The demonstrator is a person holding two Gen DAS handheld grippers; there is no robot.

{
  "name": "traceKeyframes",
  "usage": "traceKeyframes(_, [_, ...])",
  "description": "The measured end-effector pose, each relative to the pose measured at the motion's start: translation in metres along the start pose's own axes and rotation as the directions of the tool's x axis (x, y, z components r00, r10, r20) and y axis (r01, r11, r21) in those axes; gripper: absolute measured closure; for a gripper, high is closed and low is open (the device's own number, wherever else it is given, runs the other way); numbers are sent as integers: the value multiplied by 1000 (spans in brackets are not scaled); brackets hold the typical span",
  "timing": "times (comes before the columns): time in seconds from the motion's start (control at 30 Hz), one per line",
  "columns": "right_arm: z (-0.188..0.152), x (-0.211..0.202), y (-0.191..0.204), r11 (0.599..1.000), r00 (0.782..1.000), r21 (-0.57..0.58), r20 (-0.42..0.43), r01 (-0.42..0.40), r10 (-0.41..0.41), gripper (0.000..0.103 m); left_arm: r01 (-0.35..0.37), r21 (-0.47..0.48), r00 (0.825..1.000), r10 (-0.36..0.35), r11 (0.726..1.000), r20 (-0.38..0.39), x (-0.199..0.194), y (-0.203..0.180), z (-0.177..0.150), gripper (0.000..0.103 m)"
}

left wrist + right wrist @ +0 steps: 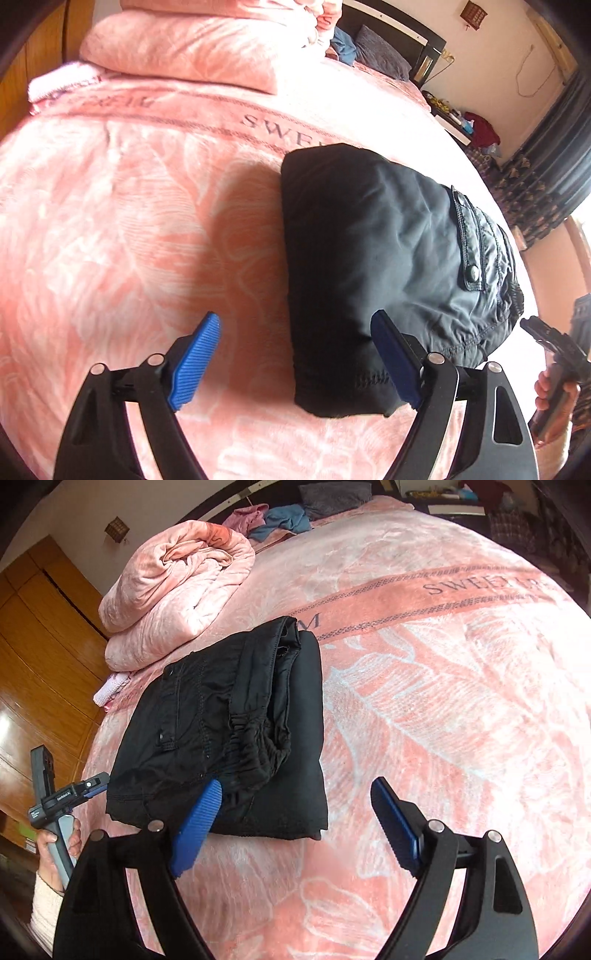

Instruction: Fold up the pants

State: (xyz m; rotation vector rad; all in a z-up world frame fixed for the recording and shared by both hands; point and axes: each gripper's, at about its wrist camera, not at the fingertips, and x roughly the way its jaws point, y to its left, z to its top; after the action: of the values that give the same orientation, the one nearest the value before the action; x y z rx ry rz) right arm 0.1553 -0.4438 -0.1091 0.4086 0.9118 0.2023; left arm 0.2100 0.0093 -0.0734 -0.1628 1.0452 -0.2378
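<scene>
The black pants point(369, 240) lie folded into a thick rectangle on the pink bedspread point(110, 221), with a snap pocket and the elastic waistband on top. My left gripper point(295, 317) stands open over the bundle's near corner; its right blue pad overlaps the fabric edge and the left pad is over bare bedspread. In the right wrist view the pants point(221, 716) sit left of centre. My right gripper point(295, 783) is open too, its left pad at the waistband edge and its right pad over the bedspread. Neither gripper presses on the cloth.
A folded pink blanket point(173, 579) lies behind the pants, with a small white-pink cloth point(110, 690) beside it. Loose clothes point(280, 520) and a grey pillow lie at the headboard. A wooden wardrobe point(37, 646) flanks the bed. A hand point(55, 849) holds the other gripper's handle.
</scene>
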Motion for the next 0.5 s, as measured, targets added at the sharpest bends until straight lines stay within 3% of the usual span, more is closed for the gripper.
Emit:
traceKeyframes(0.13, [-19, -29, 35, 991, 991, -24, 48, 129, -128, 13, -143, 81, 989, 139, 986, 59, -40, -15, -26, 8])
traceKeyframes(0.2, [-23, -36, 52, 985, 983, -10, 69, 174, -173, 13, -170, 123, 983, 160, 978, 89, -52, -35, -34, 5])
traceKeyframes(0.37, [-36, -50, 79, 979, 977, -16, 78, 201, -199, 12, -219, 236, 972, 190, 947, 140, -68, -69, -48, 4])
traceKeyframes(0.43, [-41, -55, 91, 972, 970, -40, 91, 229, -225, 11, -244, 238, 965, 211, 940, 154, -64, -75, -48, 4])
traceKeyframes(0.5, [-45, -61, 101, 965, 963, -56, 106, 254, -248, 11, -225, 212, 969, 196, 951, 147, -68, -75, -50, 4])
